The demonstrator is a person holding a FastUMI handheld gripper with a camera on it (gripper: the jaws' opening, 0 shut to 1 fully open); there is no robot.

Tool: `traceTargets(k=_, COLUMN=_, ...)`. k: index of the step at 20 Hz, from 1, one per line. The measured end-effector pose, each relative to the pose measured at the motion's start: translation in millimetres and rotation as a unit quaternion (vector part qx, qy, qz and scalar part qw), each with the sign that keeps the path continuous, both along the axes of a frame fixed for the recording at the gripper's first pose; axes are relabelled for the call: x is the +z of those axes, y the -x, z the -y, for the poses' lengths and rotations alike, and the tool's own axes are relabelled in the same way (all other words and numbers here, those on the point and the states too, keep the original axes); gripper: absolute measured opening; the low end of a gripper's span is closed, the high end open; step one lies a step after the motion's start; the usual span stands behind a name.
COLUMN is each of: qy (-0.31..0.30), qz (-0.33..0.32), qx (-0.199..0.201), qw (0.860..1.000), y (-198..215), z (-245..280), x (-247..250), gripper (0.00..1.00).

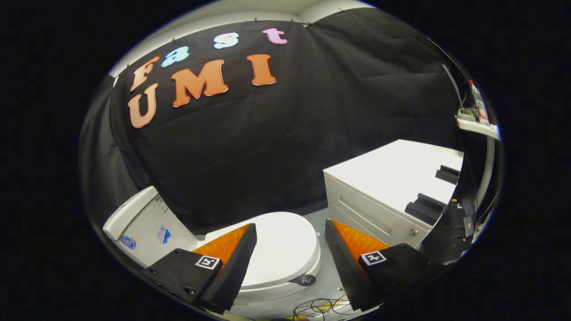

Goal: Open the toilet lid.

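Note:
A white toilet stands low ahead of me, its lid [279, 249] lying flat and closed over the bowl. The white tank [142, 225] rises behind it, to the left of my left finger. A small dark tab [303, 280] sticks out at the lid's front rim, between my fingers. My gripper [290, 234] hovers above the lid, open, with nothing between its black fingers. The left finger [236, 263] overlaps the lid's left side in view; the right finger [343, 258] sits past the lid's right edge.
A white drawer cabinet [388, 196] stands close to the right of the toilet, with dark blocks [424, 207] on top. A shelf [477, 125] with a bottle [479, 102] hangs at far right. Loose cables [321, 307] lie on the grey floor below the bowl's front.

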State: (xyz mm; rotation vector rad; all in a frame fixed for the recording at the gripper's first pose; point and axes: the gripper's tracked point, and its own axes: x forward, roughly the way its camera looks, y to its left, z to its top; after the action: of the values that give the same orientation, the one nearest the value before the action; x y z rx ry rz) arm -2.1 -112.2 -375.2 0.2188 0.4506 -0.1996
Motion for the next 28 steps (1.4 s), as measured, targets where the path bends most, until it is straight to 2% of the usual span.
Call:
traceTargets(k=8, qy=-0.085, qz=-0.07, qx=-0.068, qw=0.992, y=30, z=21, x=-121, gripper=0.99)
traceTargets(k=13, qy=-0.12, qz=-0.088, qx=-0.097, qw=0.984, y=42, z=34, x=-170, gripper=0.99)
traceTargets(k=16, qy=-0.161, qz=-0.088, qx=-0.118, qw=0.976, y=45, z=32, x=-190, gripper=0.98)
traceTargets(k=20, qy=-0.226, qz=-0.108, qx=-0.116, qw=0.961, y=53, z=20, x=-217, gripper=0.97)
traceTargets(k=23, qy=-0.272, qz=-0.123, qx=-0.114, qw=0.948, y=56, z=13, x=-233, gripper=0.84)
traceTargets(k=24, qy=-0.289, qz=-0.116, qx=-0.115, qw=0.943, y=54, z=13, x=-235, gripper=0.72)
traceTargets(k=28, qy=-0.348, qz=-0.12, qx=-0.116, qw=0.922, y=52, z=7, x=-254, gripper=0.72)
